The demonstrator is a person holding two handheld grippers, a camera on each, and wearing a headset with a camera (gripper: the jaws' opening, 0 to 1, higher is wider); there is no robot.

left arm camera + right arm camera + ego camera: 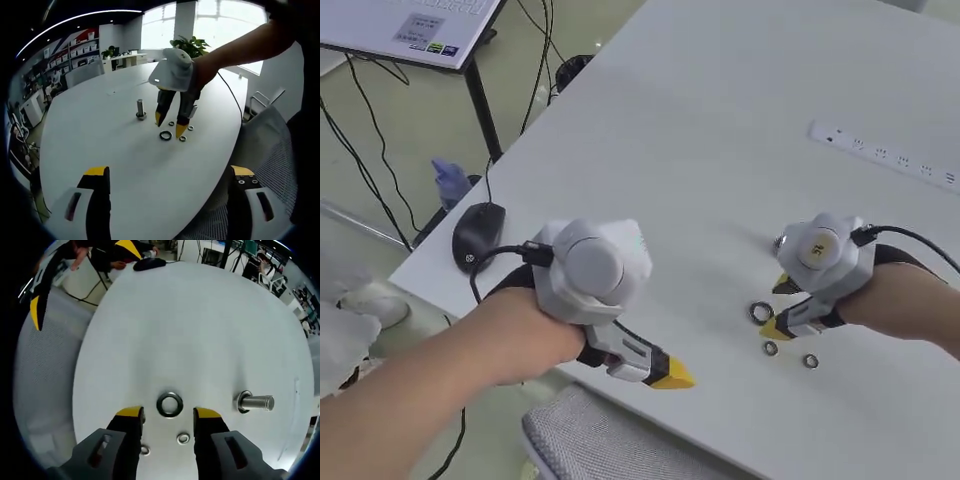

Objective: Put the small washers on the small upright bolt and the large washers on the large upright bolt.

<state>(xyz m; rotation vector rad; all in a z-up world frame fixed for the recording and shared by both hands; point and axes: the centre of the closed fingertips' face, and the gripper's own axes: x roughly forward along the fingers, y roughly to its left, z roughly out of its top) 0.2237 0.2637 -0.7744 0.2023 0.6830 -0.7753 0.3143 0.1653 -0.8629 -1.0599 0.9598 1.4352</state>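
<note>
The right gripper [169, 413] has its yellow-tipped jaws apart and holds nothing. The big round silver metal washer [169, 404] lies flat on the white table [200, 315], just ahead of the gap between those jaws. Small silver washers [183, 438] lie close by. The shiny silver upright bolt [255, 403] stands near them. The left gripper [169, 172] is wide open too, and holds nothing.
</note>
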